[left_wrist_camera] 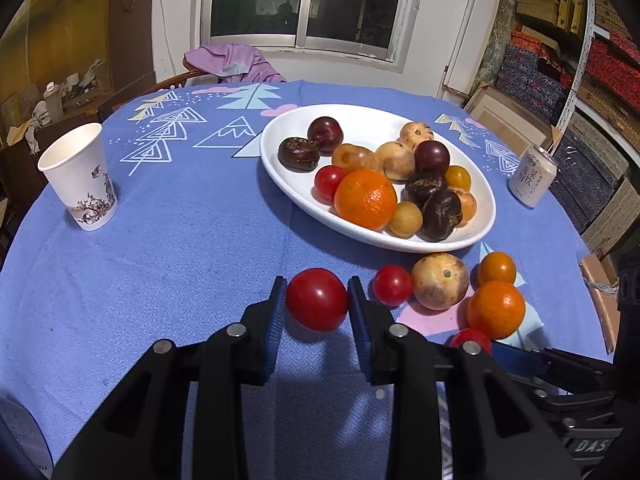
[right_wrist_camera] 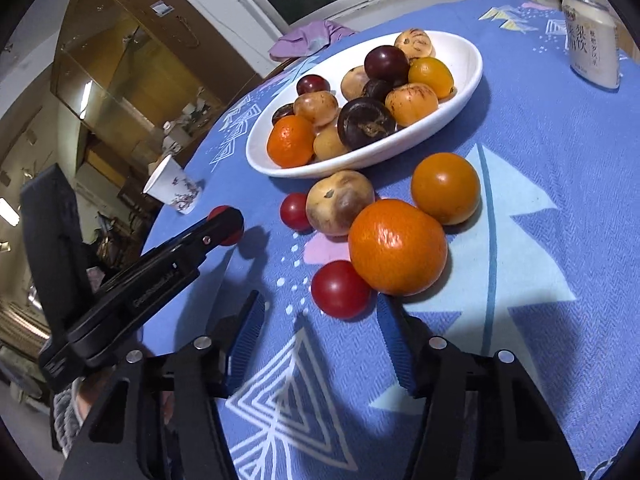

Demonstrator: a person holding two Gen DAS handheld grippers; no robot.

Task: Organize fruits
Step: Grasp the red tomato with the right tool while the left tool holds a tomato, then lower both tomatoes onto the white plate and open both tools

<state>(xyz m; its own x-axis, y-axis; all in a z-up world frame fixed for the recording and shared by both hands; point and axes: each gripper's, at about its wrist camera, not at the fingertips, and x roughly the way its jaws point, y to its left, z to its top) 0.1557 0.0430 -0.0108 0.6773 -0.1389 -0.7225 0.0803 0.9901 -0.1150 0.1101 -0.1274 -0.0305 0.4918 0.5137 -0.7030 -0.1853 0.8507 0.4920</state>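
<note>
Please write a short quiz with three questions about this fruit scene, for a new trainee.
1. True or false: the left tongs have a red tomato between their fingers.
2. Which fruit lies nearest ahead of the open right tongs? A) plum B) small red tomato C) can
3. Fill in: most fruits already lie in the white ___.

Key: 1 true; 2 B; 3 plate.

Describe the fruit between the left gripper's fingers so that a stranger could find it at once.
Start at the white oval plate of fruit on the blue tablecloth. A cluster of loose fruit lies in front of it. The red tomato sits apart at the cluster's left, framed by the left gripper, larger than its red neighbours.
</note>
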